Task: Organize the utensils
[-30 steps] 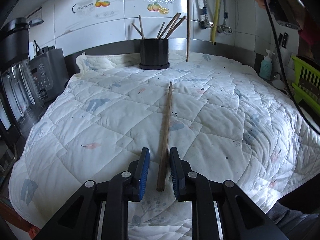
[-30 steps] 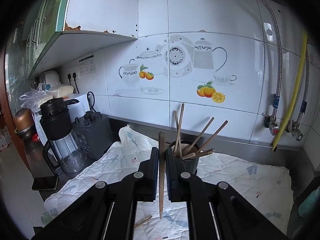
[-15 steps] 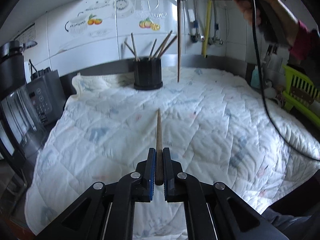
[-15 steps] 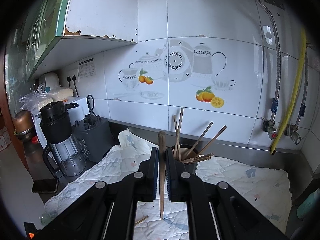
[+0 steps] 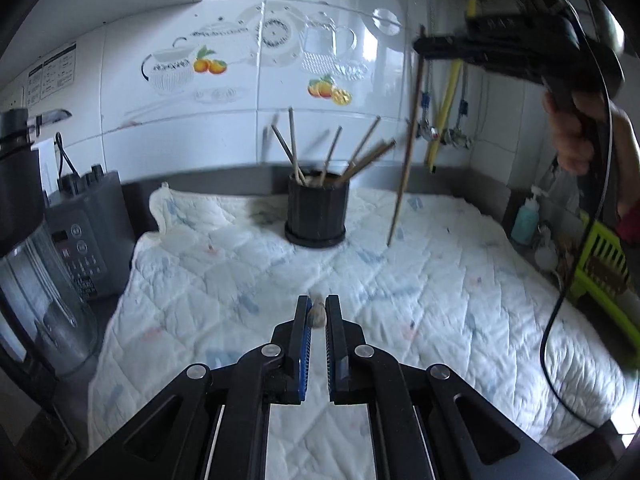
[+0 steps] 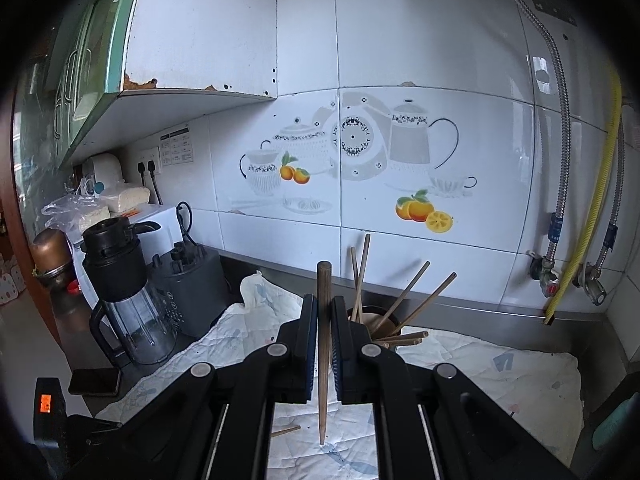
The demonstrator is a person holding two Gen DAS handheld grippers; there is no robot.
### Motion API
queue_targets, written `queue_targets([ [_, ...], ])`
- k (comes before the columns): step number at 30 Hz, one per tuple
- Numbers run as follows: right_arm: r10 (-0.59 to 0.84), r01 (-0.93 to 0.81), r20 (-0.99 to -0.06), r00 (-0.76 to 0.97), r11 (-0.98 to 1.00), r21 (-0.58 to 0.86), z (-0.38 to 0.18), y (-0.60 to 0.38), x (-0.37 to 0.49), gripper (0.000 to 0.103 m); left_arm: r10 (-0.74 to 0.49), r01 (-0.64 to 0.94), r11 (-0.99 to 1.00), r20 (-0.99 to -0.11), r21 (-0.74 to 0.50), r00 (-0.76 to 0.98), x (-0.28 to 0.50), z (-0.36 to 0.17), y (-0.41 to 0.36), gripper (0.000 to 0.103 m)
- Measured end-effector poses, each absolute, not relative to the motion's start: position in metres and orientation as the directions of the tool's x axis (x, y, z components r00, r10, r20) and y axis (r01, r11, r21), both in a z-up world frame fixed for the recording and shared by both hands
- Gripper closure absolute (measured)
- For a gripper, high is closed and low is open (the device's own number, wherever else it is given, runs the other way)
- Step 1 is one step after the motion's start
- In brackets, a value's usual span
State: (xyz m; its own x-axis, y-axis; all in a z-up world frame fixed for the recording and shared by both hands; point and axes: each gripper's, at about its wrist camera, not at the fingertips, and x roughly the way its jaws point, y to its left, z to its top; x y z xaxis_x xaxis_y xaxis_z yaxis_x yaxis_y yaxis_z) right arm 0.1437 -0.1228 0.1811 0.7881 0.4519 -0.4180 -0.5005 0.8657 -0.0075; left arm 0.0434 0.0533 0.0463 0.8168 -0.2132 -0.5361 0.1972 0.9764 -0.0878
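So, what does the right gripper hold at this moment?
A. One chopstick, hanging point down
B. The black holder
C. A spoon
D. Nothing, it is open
A: the right gripper is shut on one chopstick, its thin tip pointing down over the quilted cloth.

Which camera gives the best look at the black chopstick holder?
Left wrist view: the black chopstick holder stands whole on the quilt, base to rim. In the right wrist view the right gripper hides all but its rim.
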Motion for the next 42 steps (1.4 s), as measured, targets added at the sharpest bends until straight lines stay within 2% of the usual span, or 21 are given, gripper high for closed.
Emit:
queue_targets([
  [7, 0.450, -0.484, -0.387, 0.805, 0.875, 0.009, 0.205, -0.126, 0.167, 0.094, -0.241, 0.211, 0.970, -0.467, -0.117, 0.851, 0.102, 0.107, 0.071, 0.097],
  [13, 0.443, -0.470, -0.359, 0.821, 0.883, 0.014, 0.216, -0.128, 0.192, 0.094, -0.231, 0.221, 0.972, -0.421, -0.073, 0.877, 0.147, 0.145, 0.063, 0.097],
  [20, 0.423, -0.438, -0.328, 0.845, 0.899, 0.031, 0.224, -0.129, 0.229, 0.094, -0.242, 0.241, 0.970, -0.318, -0.043, 0.917, 0.200, 0.198, 0.049, 0.097],
  [25, 0.395, -0.404, -0.325, 0.859, 0.914, 0.042, 0.221, -0.130, 0.258, 0.094, -0.248, 0.253, 0.967, -0.293, -0.023, 0.923, 0.246, 0.213, 0.033, 0.097],
  [30, 0.361, -0.369, -0.333, 0.871, 0.928, 0.041, 0.206, -0.130, 0.284, 0.094, -0.249, 0.258, 0.966, -0.322, -0.014, 0.914, 0.291, 0.198, 0.020, 0.097],
  [42, 0.309, -0.329, -0.446, 0.840, 0.944, 0.036, 0.168, -0.123, 0.324, 0.094, -0.216, 0.240, 0.971, -0.445, -0.001, 0.869, 0.345, 0.145, 0.010, 0.097],
])
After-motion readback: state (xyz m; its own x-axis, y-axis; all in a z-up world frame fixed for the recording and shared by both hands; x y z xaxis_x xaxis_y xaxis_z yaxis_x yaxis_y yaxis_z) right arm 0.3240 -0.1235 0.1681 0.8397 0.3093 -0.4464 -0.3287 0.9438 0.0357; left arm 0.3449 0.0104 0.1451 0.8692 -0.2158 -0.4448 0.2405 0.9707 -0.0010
